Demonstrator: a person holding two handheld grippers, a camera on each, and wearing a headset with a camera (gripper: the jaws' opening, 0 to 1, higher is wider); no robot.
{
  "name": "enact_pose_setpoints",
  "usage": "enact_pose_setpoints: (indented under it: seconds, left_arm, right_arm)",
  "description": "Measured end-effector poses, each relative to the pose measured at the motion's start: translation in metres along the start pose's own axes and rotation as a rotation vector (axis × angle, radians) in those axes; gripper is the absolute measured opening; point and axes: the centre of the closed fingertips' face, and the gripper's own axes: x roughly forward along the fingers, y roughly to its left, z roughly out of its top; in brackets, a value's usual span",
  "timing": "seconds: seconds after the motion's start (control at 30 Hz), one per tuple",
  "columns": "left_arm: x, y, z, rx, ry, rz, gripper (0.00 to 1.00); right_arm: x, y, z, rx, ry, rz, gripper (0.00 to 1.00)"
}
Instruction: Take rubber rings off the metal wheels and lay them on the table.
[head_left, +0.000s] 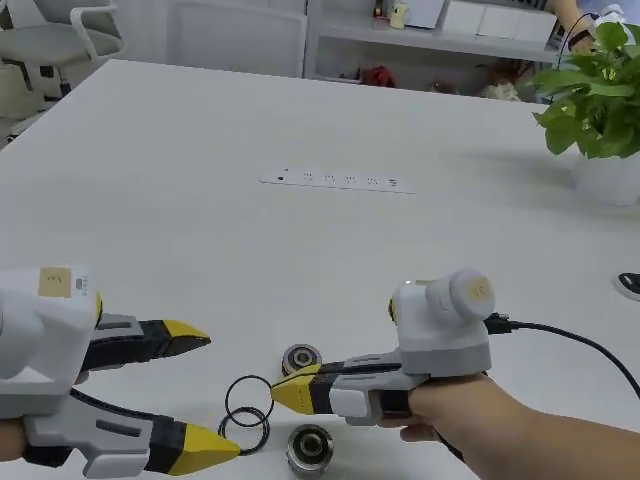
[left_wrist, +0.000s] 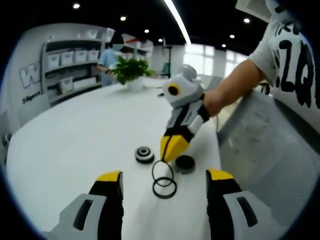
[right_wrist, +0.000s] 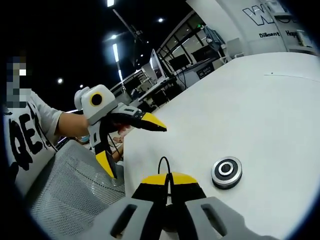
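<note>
Where head view shows both wheels (head_left: 301, 358) (head_left: 310, 447): left hand-held gripper (left_wrist: 165, 176) agape, right hand-held gripper (head_left: 281, 392) tight on ring (head_left: 226, 397).

Two hand-held grippers of the same build are carried. The left gripper (left_wrist: 165, 176) is made of a white and pale grey plastic body, black jaws and pointed yellow tips, and the right gripper (head_left: 282, 392) is coloured the same way. A dark oblong slot (left_wrist: 86, 214) is cut into each grey jaw mount of the left one. A thin black cable (head_left: 570, 345) is plugged in at the rear of the right gripper. Behind the right gripper, a white short-sleeved T-shirt (left_wrist: 292, 55) printed with large black letters is worn.
</note>
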Motion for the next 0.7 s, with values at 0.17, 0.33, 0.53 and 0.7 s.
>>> enact_pose_setpoints:
  seconds: [0.17, 0.33, 0.53, 0.7]
  left_arm:
    - [-0.002, -0.002, -0.004, -0.008, 0.0, 0.003, 0.69]
    - [-0.003, -0.003, -0.006, -0.018, -0.002, 0.007, 0.69]
    - [-0.003, -0.002, -0.01, -0.027, -0.002, 0.013, 0.69]
    - [-0.003, -0.002, -0.011, -0.028, 0.0, 0.013, 0.69]
  right_arm:
    - [0.006, 0.002, -0.006, 0.0, 0.023, 0.008, 0.0]
    - [0.009, 0.004, -0.011, 0.001, 0.044, 0.016, 0.0]
    - [0.011, 0.0, -0.019, 0.004, 0.071, 0.004, 0.0]
    - [0.012, -0.003, -0.02, 0.007, 0.076, -0.003, 0.0]
